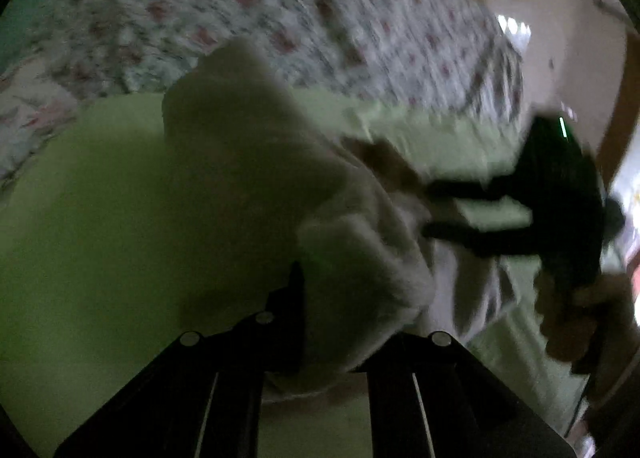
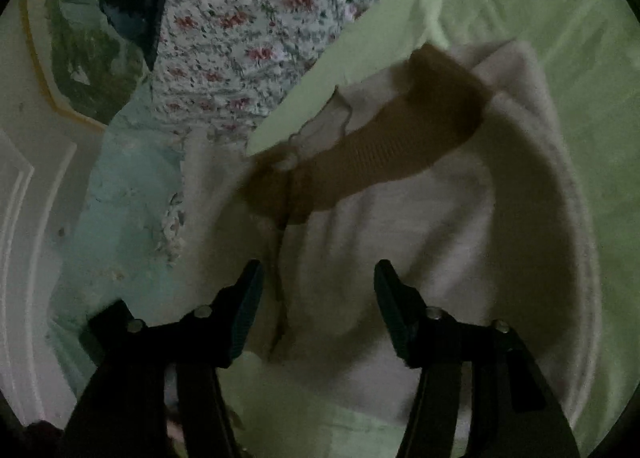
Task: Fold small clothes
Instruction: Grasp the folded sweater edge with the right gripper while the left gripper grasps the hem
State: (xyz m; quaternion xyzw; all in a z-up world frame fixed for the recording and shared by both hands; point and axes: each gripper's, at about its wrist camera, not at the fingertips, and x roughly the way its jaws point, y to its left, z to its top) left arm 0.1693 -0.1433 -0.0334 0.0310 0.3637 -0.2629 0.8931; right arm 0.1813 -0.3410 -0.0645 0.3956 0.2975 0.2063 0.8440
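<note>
A small white fleecy garment with a brown ribbed collar lies on a light green sheet. My left gripper is shut on a fold of the white garment, and the cloth covers its right finger. My right gripper is open over the garment, with its fingers apart and nothing between them. The right gripper also shows in the left wrist view, open at the garment's collar side. The left wrist view is blurred.
A floral-print bedcover lies beyond the green sheet. A pale wall with a framed picture is at the left of the right wrist view. A person's hand holds the right gripper.
</note>
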